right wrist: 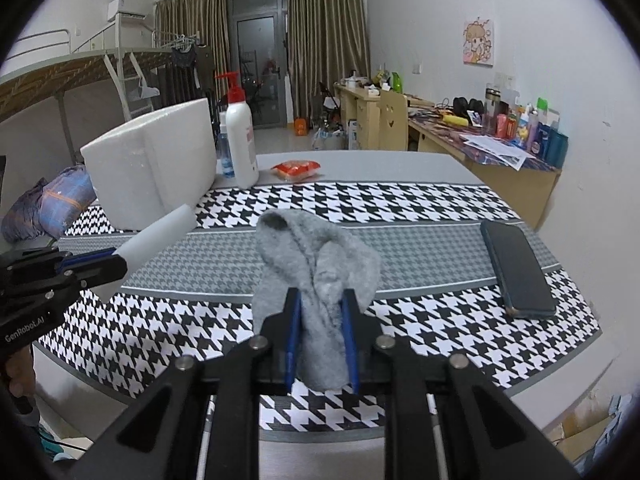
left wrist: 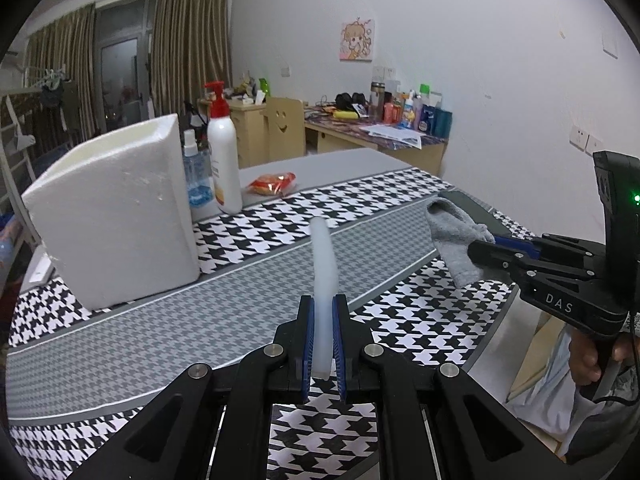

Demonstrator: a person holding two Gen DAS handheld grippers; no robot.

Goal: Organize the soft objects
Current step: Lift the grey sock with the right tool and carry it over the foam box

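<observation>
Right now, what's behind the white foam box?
Behind the foam box stand a blue spray bottle and a red-capped pump bottle. The box covers the spray bottle's side; anything farther back is hidden.

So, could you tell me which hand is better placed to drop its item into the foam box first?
Probably the left: its gripper, holding the white foam strip, is nearer the foam box than the right gripper holding the grey sock.

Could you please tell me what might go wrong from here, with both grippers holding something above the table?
The grey sock is bunched in the right gripper, with loose folds hanging out; it could slip or snag when released. The white foam strip sticks far out of the left gripper and might knock the pump bottle near the foam box.
</observation>
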